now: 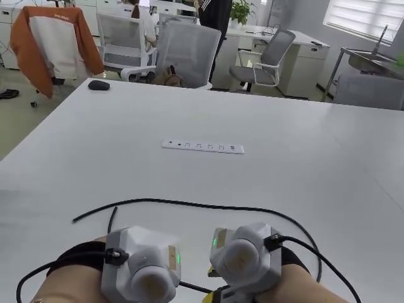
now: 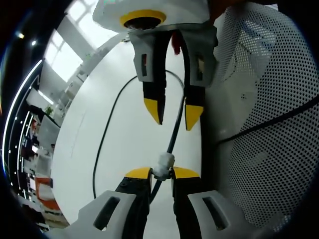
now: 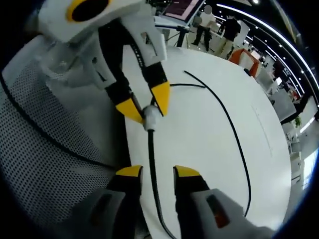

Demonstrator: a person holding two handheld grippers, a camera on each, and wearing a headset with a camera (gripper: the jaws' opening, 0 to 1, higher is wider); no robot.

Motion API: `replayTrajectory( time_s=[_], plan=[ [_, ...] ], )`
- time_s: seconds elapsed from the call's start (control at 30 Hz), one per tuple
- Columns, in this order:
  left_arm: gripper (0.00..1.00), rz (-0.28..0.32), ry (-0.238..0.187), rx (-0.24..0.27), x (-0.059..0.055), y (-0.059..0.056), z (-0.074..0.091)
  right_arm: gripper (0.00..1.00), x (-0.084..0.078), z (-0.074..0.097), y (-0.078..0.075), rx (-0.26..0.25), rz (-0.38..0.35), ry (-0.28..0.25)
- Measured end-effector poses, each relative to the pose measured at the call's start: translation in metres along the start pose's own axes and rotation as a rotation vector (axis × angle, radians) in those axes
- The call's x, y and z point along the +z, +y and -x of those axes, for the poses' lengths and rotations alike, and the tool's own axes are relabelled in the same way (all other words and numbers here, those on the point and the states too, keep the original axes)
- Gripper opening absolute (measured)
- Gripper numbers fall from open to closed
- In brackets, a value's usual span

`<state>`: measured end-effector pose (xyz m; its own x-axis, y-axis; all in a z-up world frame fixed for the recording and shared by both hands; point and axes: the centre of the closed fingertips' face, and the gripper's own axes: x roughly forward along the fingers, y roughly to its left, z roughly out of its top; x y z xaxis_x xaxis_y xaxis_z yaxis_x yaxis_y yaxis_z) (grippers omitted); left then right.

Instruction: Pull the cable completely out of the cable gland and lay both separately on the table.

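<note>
A small white cable gland (image 2: 163, 164) sits on a thin black cable (image 2: 175, 130). My left gripper (image 2: 161, 173) is shut on the gland, which shows between its yellow tips. My right gripper (image 2: 173, 115) faces it from the top of the left gripper view. In the right gripper view, my right gripper (image 3: 158, 172) is open, and the cable (image 3: 151, 154) runs between its jaws without being pinched. Ahead of it, the left gripper (image 3: 144, 107) grips the gland (image 3: 150, 118). In the head view the cable (image 1: 189, 203) curves across the white table (image 1: 303, 164) just beyond both grippers.
A white power strip (image 1: 202, 146) lies mid-table, and a black mouse (image 1: 98, 85) sits at the far left edge. Behind the table stand office chairs (image 1: 183, 53), one draped with an orange jacket (image 1: 53, 38). The grippers' own black leads trail near the front edge.
</note>
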<state>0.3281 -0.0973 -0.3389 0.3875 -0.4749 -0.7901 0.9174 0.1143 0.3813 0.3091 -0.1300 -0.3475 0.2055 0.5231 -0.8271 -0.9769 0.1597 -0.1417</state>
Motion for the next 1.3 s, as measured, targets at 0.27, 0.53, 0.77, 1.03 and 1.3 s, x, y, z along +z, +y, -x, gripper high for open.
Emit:
replayTrajectory(
  time_s=[0.27,0.53,0.77,1.03,1.3],
  plan=[
    [0.17,-0.010,-0.020,0.006,0.005,0.002,0.001,0.09,0.009,0.001,0.005,0.022,0.016,-0.035],
    [0.17,-0.009,-0.021,0.013,0.005,0.003,0.000,0.03,-0.006,0.000,-0.004,-0.015,-0.014,0.026],
    [0.17,0.006,-0.013,0.022,0.003,0.001,0.000,0.03,-0.035,-0.001,-0.011,-0.045,-0.030,0.158],
    [0.17,0.010,-0.010,0.023,0.001,0.005,0.000,0.03,-0.059,0.003,-0.020,-0.091,-0.046,0.271],
    [0.17,0.011,-0.006,0.023,-0.001,0.007,-0.003,0.12,-0.074,0.004,-0.017,-0.073,-0.072,0.332]
  ],
)
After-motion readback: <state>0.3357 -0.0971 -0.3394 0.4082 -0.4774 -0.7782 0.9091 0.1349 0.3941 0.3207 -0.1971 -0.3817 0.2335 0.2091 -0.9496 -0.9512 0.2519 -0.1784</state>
